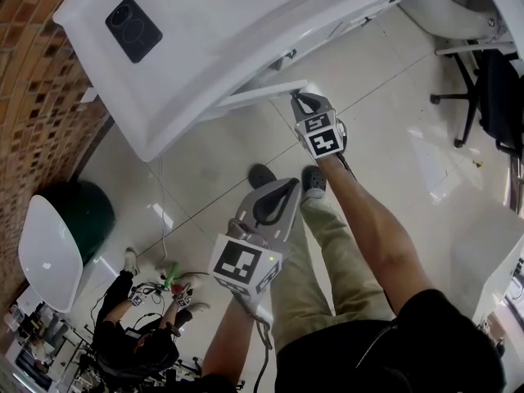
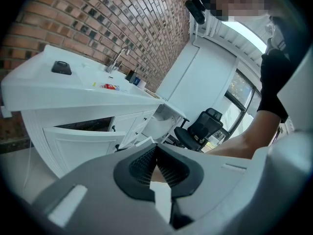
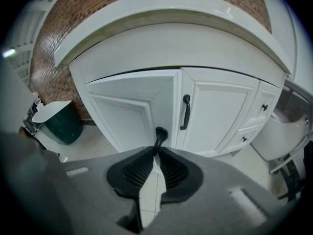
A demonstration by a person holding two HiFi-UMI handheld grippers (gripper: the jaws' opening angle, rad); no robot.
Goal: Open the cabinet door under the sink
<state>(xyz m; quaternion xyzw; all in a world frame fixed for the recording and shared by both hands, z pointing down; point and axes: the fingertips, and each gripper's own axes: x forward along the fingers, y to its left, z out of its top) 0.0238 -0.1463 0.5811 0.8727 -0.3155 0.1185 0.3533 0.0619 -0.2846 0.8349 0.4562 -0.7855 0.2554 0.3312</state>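
Note:
The white sink cabinet (image 3: 215,106) stands under a white counter (image 1: 188,64). Its left door (image 3: 132,109) is ajar, with a dark gap along its top edge; in the head view the door's top edge (image 1: 262,95) sticks out from under the counter. My right gripper (image 3: 157,148) is shut on that door's black handle (image 3: 160,135), also seen from above (image 1: 300,101). The neighbouring door keeps its black handle (image 3: 185,112) flush. My left gripper (image 1: 270,201) hangs low by my legs, away from the cabinet, its jaws (image 2: 155,153) shut on nothing.
A dark green bin (image 1: 82,207) with a white lid stands left of the cabinet. A black phone (image 1: 133,29) and a faucet (image 2: 117,58) are on the counter. An office chair (image 1: 483,97) is at the right. Another person (image 1: 135,338) crouches at lower left.

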